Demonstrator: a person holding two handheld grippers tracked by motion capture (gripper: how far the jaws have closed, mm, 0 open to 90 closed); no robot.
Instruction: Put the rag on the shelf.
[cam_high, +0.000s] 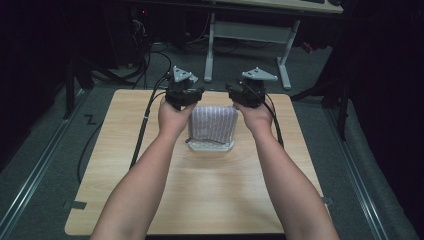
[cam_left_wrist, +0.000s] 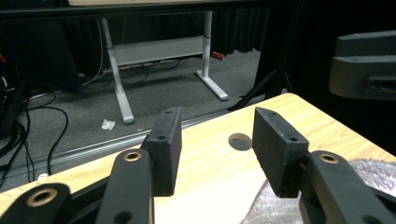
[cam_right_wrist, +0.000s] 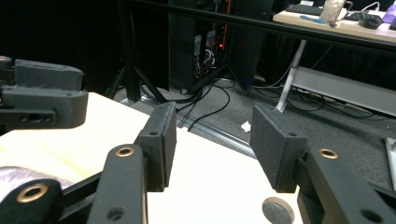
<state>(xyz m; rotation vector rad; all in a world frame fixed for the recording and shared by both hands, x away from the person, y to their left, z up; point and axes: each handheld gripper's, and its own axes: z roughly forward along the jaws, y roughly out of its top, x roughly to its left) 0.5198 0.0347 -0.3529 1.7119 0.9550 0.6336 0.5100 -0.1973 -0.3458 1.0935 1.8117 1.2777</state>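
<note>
A folded grey-lilac towel (cam_high: 214, 123) lies on a pale rectangular tray (cam_high: 210, 146) at the middle of the wooden table (cam_high: 200, 185). My left gripper (cam_high: 186, 94) hovers at the towel's far left corner and stands open, its black pads (cam_left_wrist: 166, 144) apart with nothing between them. A bit of the towel (cam_left_wrist: 373, 167) shows at the lower right of the left gripper view. My right gripper (cam_high: 239, 93) hovers at the towel's far right corner, also open, pads (cam_right_wrist: 275, 142) apart and empty. The towel's edge (cam_right_wrist: 23, 176) appears at the lower left there.
Black cables (cam_high: 145, 125) trail from both grippers over the table's sides. A round grommet hole (cam_left_wrist: 240, 141) sits near the table's far edge. Beyond it is grey floor with a white-legged desk (cam_high: 247, 35), tripod legs and dark equipment.
</note>
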